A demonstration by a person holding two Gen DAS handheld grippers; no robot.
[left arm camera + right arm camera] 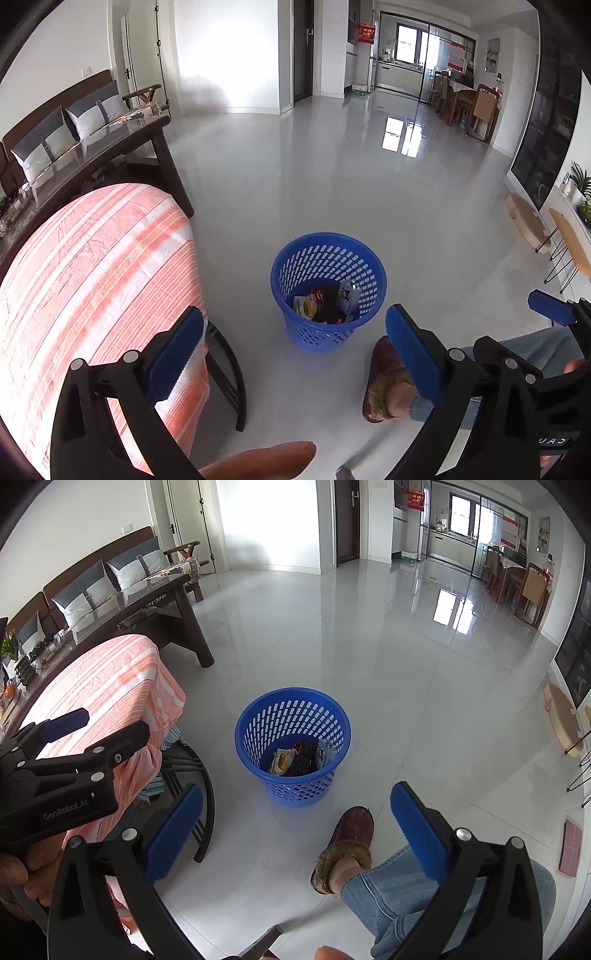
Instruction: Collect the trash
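Observation:
A blue perforated waste basket point(325, 336) point(299, 794) stands on the pale tiled floor a little ahead of both grippers. Several crumpled snack wrappers point(327, 304) point(295, 760) lie in its bottom. My left gripper point(295, 350) hovers above and short of the basket, open, with nothing between its blue pads. My right gripper point(295, 823) is held the same way, open and empty. In the right wrist view the left gripper point(116, 722) shows at the left, over the cloth-covered table.
A small table under an orange-and-white striped cloth point(103, 266) point(110, 686) stands left of the basket. A person's foot in a maroon slipper point(384, 380) point(347, 845) and a jeans leg point(406, 893) are just right of it. A dark coffee table point(162, 605) and sofa are far left.

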